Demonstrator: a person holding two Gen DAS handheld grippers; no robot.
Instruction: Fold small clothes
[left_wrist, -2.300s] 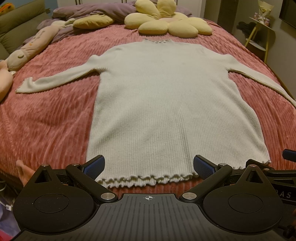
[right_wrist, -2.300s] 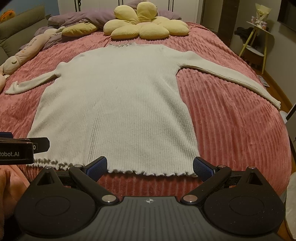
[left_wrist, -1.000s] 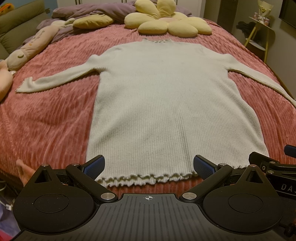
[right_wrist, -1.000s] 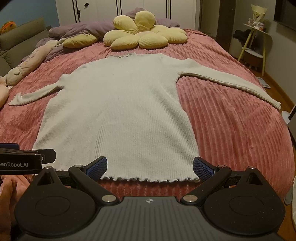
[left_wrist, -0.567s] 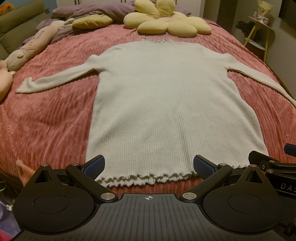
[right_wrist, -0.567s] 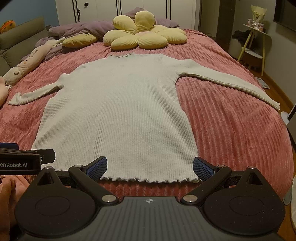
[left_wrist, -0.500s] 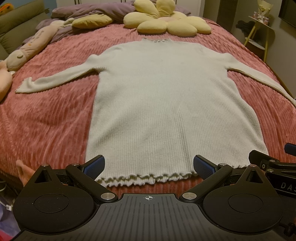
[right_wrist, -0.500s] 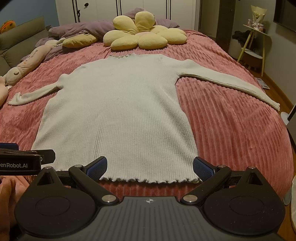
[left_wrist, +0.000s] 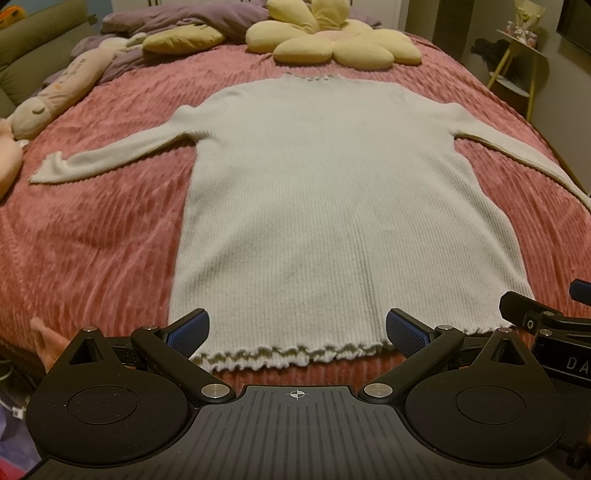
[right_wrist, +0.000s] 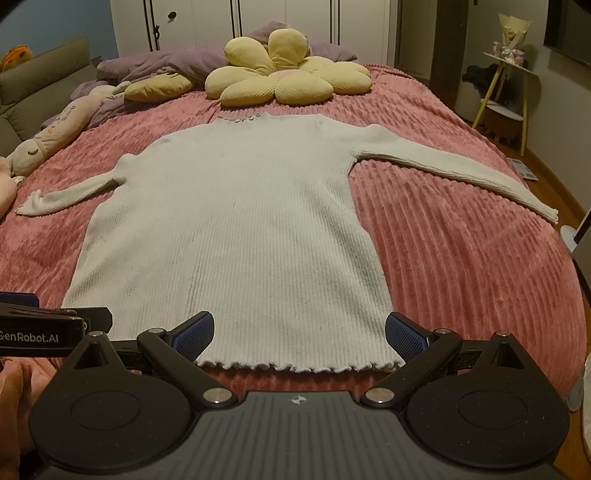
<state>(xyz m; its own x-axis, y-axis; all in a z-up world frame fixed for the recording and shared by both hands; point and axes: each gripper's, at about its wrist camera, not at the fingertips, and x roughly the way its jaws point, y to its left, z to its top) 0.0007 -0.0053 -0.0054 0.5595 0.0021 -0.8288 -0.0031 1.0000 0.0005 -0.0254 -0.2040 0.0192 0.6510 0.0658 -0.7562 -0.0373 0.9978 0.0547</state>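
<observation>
A pale ribbed sweater (left_wrist: 332, 206) (right_wrist: 236, 236) lies flat on a pink bedspread, both sleeves spread out and the frilled hem nearest me. My left gripper (left_wrist: 295, 328) hovers open just short of the hem, nothing between its blue pads. In the right wrist view my right gripper (right_wrist: 299, 330) is open too, over the hem's right half, and holds nothing. Each gripper's black body shows at the edge of the other's view.
The pink ribbed bedspread (left_wrist: 92, 240) (right_wrist: 461, 258) covers the bed. A yellow flower cushion (right_wrist: 284, 83), a purple quilt (right_wrist: 162, 70) and a plush toy (left_wrist: 62, 96) lie at the far end. A small yellow-legged side table (right_wrist: 506, 85) stands to the right of the bed.
The right gripper has risen and pulled back a little from the hem, so the sweater sits lower in its view. The left gripper has hardly moved. The sweater lies as before.
</observation>
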